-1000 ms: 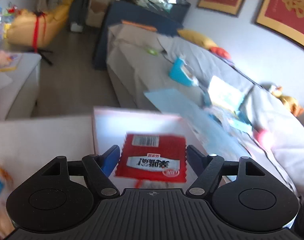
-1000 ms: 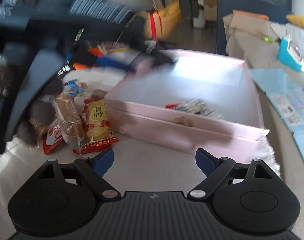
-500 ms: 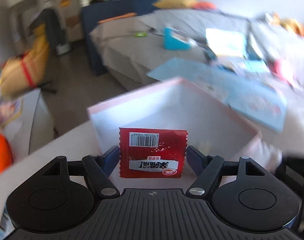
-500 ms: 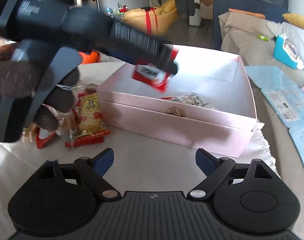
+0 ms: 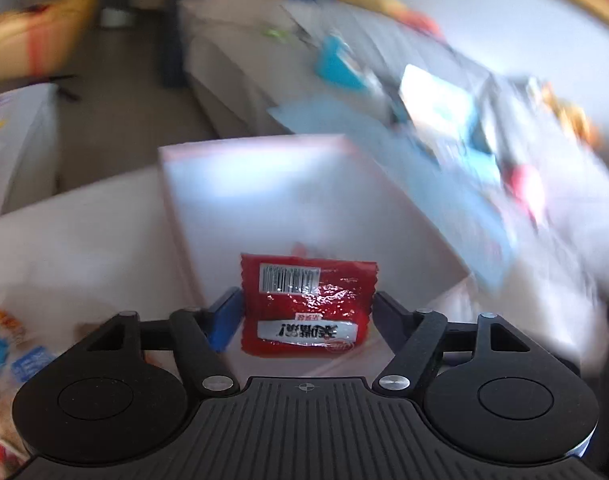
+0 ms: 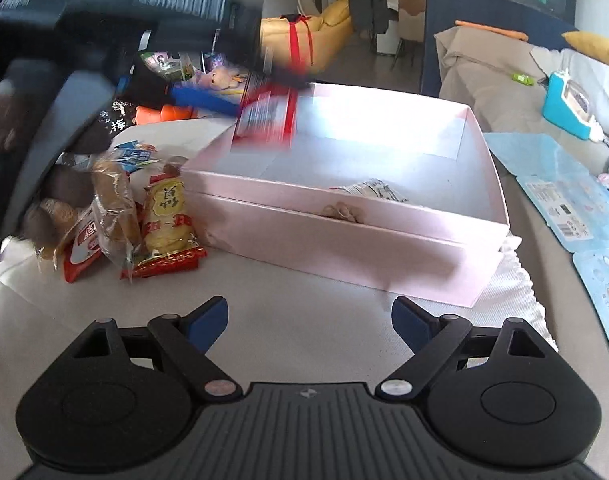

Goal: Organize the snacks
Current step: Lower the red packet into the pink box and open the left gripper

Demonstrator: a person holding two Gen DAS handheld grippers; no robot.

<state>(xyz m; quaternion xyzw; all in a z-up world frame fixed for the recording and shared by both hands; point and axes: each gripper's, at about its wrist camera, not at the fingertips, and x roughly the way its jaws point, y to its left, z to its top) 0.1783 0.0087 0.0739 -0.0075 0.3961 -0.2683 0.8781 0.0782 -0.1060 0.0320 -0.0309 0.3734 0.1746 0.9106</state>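
My left gripper (image 5: 304, 312) is shut on a red snack packet (image 5: 307, 304) with a barcode and holds it above the near left corner of the open pink box (image 5: 264, 152). In the right wrist view the packet (image 6: 266, 118) hangs blurred over the pink box's (image 6: 344, 240) far left rim. The box holds a small printed packet (image 6: 370, 191). My right gripper (image 6: 309, 320) is open and empty, low over the table in front of the box. A pile of snacks (image 6: 144, 216) lies left of the box.
A grey sofa (image 6: 484, 60) with a teal item (image 6: 568, 106) stands behind the box. Blue paper sheets (image 6: 576, 200) lie to the right. Toys and an orange object (image 6: 164, 112) sit at the back left.
My left gripper has swung with the red packet over the box's left side; both views blur with its motion. My right gripper has stayed in place.
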